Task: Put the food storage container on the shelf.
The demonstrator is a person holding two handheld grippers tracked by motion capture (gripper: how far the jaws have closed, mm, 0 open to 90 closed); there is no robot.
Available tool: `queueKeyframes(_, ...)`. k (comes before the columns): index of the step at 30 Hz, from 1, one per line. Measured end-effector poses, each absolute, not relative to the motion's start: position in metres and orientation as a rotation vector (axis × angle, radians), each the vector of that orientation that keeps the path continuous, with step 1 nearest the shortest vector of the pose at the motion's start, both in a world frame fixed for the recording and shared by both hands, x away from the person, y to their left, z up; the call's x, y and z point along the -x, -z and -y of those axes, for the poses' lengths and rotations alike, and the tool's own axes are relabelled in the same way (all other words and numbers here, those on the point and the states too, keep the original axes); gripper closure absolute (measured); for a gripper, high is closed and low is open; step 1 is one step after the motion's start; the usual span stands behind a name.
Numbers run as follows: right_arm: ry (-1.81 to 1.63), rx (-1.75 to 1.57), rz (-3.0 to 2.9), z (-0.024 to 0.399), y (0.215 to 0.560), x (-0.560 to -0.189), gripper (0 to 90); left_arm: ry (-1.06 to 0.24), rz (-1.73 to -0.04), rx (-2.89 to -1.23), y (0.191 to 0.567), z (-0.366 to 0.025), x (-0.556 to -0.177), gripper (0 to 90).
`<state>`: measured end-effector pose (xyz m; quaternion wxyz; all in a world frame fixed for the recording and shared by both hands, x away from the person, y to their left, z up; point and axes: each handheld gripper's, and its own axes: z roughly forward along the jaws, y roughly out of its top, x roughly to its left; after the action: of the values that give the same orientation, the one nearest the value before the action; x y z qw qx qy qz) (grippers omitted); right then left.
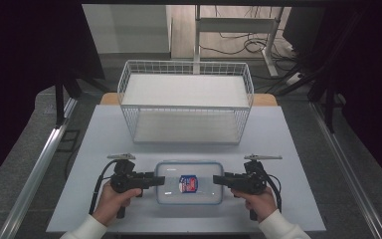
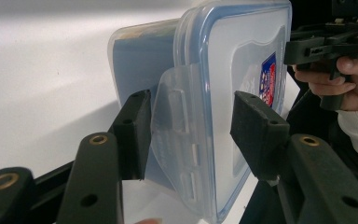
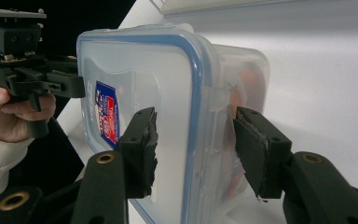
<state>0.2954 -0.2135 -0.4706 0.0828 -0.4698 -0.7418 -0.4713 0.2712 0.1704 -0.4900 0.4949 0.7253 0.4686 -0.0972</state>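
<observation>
Lying flat, container (image 1: 189, 182) long axis left-right, left tool (image 1: 160, 179) and right tool (image 1: 218, 179) clamping its ends

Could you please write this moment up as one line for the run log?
scene: lidded plastic box on table, wire basket behind | left gripper: jaws astride left-end latch | right gripper: jaws astride right end | box not lifted
</observation>
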Motion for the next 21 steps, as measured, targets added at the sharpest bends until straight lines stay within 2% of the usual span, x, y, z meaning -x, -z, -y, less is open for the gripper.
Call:
queueKeyframes(13, 1.447, 1.368, 2.261, 0.212, 0.464, -0.308, 49.7, 0.203, -1.123, -1.756, 0.484, -0.172, -0.284, 48.8)
queueKeyframes(21, 1.464, 1.363, 2.294, 0.208, 0.463, -0.337, 49.6, 0.183, -1.101, -1.774, 0.483, -0.174, -0.319, 49.2)
